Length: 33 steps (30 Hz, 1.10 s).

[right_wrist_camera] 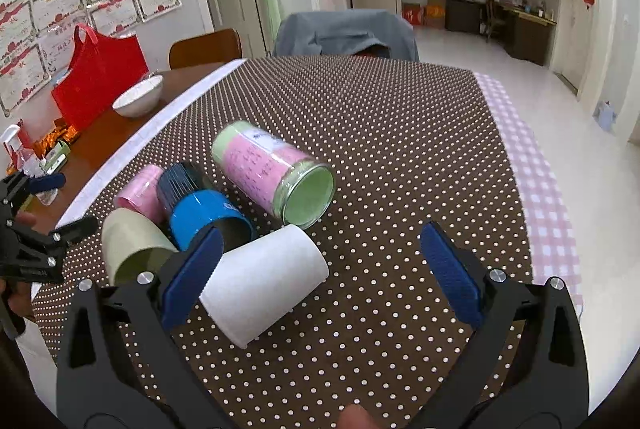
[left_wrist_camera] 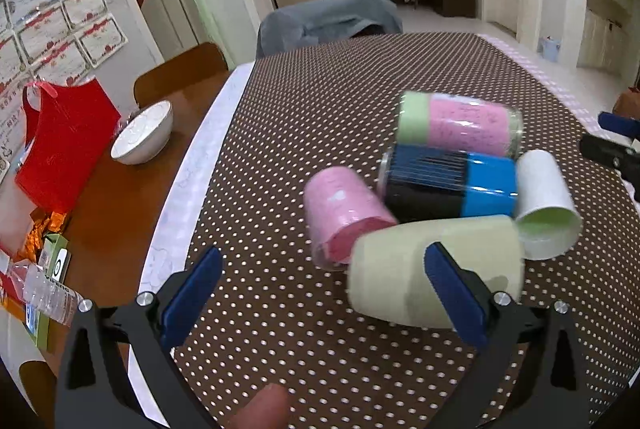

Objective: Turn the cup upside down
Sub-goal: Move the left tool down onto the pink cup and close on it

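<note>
Several cups lie on their sides in a cluster on the dotted brown tablecloth [left_wrist_camera: 320,101]. In the left wrist view a pale green cup [left_wrist_camera: 400,269] lies nearest, with a pink cup [left_wrist_camera: 340,205], a blue and black cup [left_wrist_camera: 448,185], a white cup [left_wrist_camera: 548,205] and a pink and green glass jar [left_wrist_camera: 460,125] around it. My left gripper [left_wrist_camera: 324,289] is open and empty, its right finger over the pale green cup. In the right wrist view my right gripper [right_wrist_camera: 320,269] is open, with the white cup [right_wrist_camera: 264,281] lying between its fingers, against the left one.
A white bowl [left_wrist_camera: 144,133], a red bag [left_wrist_camera: 60,145], a water bottle [left_wrist_camera: 40,289] and small packets sit on the bare wooden table at the left. A grey-covered chair [left_wrist_camera: 328,21] stands at the far table edge. The tablecloth stretches far and right of the cups.
</note>
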Available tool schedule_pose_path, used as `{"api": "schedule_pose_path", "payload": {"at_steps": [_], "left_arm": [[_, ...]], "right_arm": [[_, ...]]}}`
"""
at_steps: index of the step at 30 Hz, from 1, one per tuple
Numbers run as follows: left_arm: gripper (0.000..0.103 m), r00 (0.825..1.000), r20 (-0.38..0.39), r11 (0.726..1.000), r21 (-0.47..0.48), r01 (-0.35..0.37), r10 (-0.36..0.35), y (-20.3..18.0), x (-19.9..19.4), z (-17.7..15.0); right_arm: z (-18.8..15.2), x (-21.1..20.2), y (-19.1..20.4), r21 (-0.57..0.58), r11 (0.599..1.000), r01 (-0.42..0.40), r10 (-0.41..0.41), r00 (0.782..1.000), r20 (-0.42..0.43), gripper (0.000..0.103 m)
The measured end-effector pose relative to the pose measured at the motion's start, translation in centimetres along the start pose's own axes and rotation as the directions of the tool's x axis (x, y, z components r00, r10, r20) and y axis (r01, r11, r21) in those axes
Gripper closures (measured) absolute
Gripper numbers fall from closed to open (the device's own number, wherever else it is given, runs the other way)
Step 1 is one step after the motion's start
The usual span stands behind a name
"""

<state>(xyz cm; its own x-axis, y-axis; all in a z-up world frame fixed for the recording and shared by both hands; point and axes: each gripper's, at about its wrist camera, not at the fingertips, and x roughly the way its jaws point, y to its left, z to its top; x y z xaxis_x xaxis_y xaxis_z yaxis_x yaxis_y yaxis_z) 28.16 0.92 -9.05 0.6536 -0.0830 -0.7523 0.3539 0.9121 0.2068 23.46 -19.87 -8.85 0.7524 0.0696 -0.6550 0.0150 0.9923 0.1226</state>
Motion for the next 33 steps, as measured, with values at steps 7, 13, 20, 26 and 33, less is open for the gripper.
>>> {"api": "schedule_pose_path", "payload": {"at_steps": [7, 13, 20, 26, 33], "left_arm": [[0.004, 0.993, -0.089, 0.994, -0.092, 0.066, -0.074, 1.6, 4.1, 2.5], [0.004, 0.948, -0.242, 0.952, -0.274, 0.139, -0.208, 3.5, 8.7, 3.5], [0.004, 0.906, -0.3, 0.912, -0.37, 0.177, -0.298, 4.2, 11.6, 3.8], [0.013, 0.893, -0.323, 0.903, -0.392, 0.176, -0.315, 4.7, 13.5, 3.9], [0.013, 0.884, -0.347, 0.913, -0.369, 0.177, -0.312, 4.9, 14.0, 5.2]], "right_arm": [[0.7, 1.5, 0.4, -0.007, 1.0, 0.005, -0.005, 1.0, -0.022, 0.006], [0.9, 2.6, -0.4, 0.01, 1.0, 0.02, -0.02, 0.999, -0.041, 0.006], [1.0, 3.7, -1.9, 0.045, 0.999, 0.022, -0.02, 0.998, -0.055, 0.006], [0.8, 4.4, -2.5, 0.059, 0.998, 0.021, -0.017, 0.997, -0.069, 0.006], [0.7, 4.6, -2.8, 0.07, 0.997, 0.025, -0.021, 0.997, -0.07, 0.006]]}}
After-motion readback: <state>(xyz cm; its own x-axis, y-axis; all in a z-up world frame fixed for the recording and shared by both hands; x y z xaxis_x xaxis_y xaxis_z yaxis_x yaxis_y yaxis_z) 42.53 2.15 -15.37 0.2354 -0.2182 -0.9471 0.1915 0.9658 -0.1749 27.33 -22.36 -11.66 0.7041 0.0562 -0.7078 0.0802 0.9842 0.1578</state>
